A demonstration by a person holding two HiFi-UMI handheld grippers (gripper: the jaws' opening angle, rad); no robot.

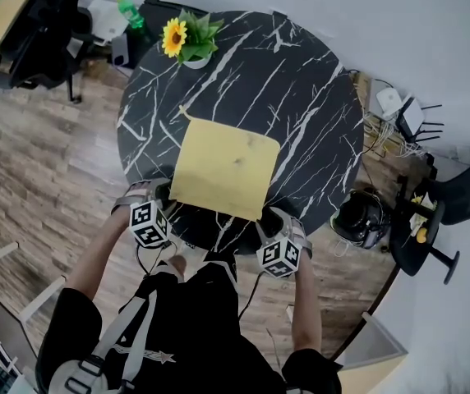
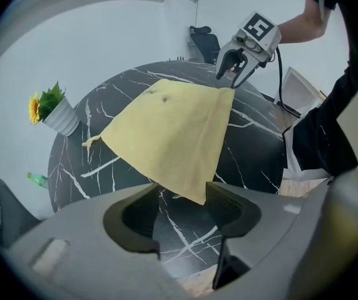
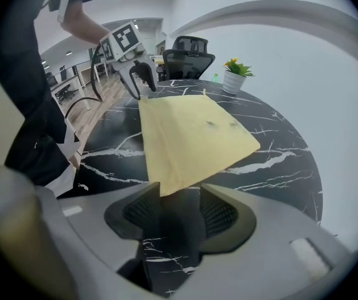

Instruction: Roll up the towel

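A yellow towel [image 1: 225,167] lies spread flat on the round black marble table [image 1: 301,97]. My left gripper [image 1: 164,195] is at the towel's near left corner and my right gripper [image 1: 271,217] at its near right corner. In the left gripper view the towel [image 2: 173,133] runs away from me. Its corner tip lies loose between the wide jaws of the left gripper [image 2: 182,214], close to the right-hand pad. In the right gripper view the towel [image 3: 191,133] ends in a corner between the parted jaws of the right gripper [image 3: 179,212], near the left-hand pad. Neither gripper presses on the cloth.
A potted sunflower [image 1: 186,39] stands at the table's far edge, with a green bottle [image 1: 131,12] on the floor beyond it. Black office chairs [image 1: 42,31] stand at the far left and at the right. A black round object [image 1: 361,216] sits beside the table's right rim.
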